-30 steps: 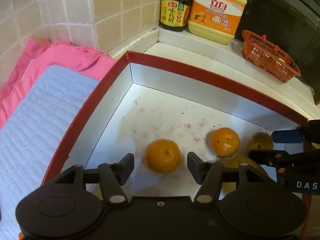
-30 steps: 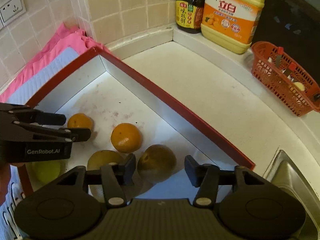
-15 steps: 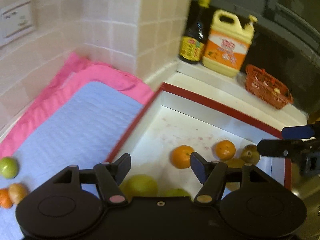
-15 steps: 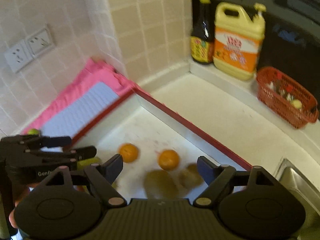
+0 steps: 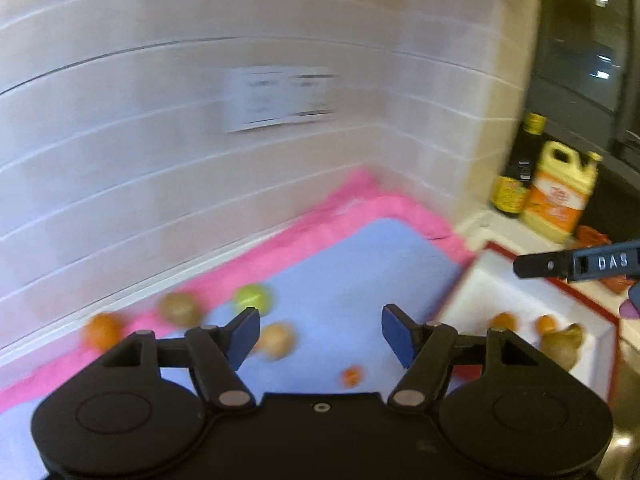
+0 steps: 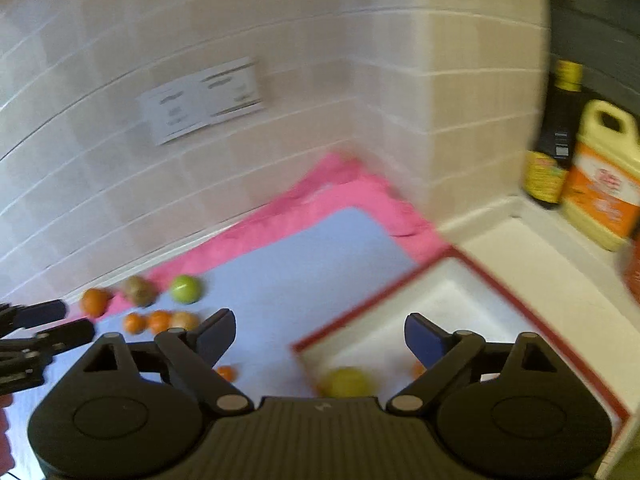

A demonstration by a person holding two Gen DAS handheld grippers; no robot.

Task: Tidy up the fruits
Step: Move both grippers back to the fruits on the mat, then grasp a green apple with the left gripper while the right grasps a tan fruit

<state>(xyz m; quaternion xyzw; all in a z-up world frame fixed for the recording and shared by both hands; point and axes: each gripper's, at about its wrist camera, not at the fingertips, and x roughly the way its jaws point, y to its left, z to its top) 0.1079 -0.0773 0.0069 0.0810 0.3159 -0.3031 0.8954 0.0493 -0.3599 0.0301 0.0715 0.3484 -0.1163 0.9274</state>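
Observation:
Both views are blurred. My left gripper [image 5: 320,330] is open and empty, high above the blue mat [image 5: 344,280]. On the mat lie a green fruit [image 5: 253,299], a brown fruit [image 5: 180,308], an orange [image 5: 102,330], a pale fruit [image 5: 278,340] and a small orange [image 5: 352,376]. The red-rimmed white tray [image 5: 532,292] at the right holds two oranges [image 5: 503,320] and a brown fruit [image 5: 564,346]. My right gripper [image 6: 320,334] is open and empty above the tray's left rim [image 6: 380,300]. A yellow-green fruit [image 6: 346,380] lies in the tray below it.
A pink towel [image 6: 340,192] lies under the mat against the tiled wall. A dark sauce bottle [image 6: 554,144] and a yellow detergent jug [image 6: 600,184] stand on the back ledge. A wall socket [image 6: 200,100] is above the mat.
Both grippers have risen and swung left, away from the tray fruit toward the mat. Both stayed open and empty.

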